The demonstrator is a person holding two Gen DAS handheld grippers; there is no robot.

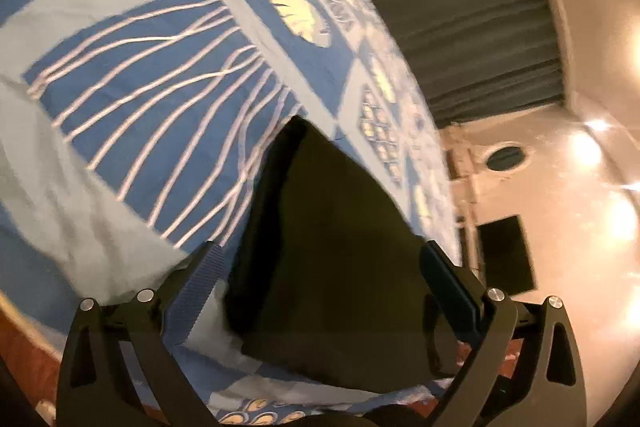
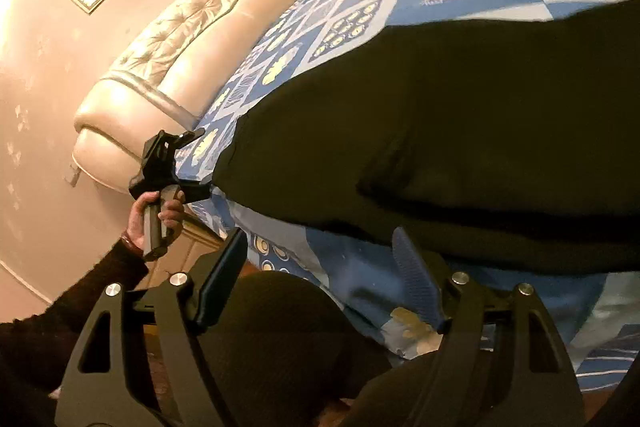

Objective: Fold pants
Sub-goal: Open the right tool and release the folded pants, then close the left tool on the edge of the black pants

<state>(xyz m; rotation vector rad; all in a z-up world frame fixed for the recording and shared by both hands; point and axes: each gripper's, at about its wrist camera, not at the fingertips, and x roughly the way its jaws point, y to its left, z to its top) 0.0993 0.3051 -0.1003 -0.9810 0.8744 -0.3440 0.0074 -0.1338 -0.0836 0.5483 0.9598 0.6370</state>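
The black pants (image 2: 460,131) are lying folded on the blue patterned bedspread (image 1: 140,75) of the bed, filling the right wrist view from three to twelve o'clock, while the left tongs (image 1: 322,255) and right tongs (image 2: 320,239) are both standing wide, gripping nothing.

There's the bed (image 1: 120,7), spread with a blue and pale-blue patchwork cover (image 2: 472,3) printed with cream shells and white wavy lines. Lying flat on it are the black pants (image 2: 460,131), folded into 1 dark slab, reaching toward 3 o'clock in the right wrist view. A tufted cream headboard (image 2: 188,39) closes the bed at 10 o'clock.
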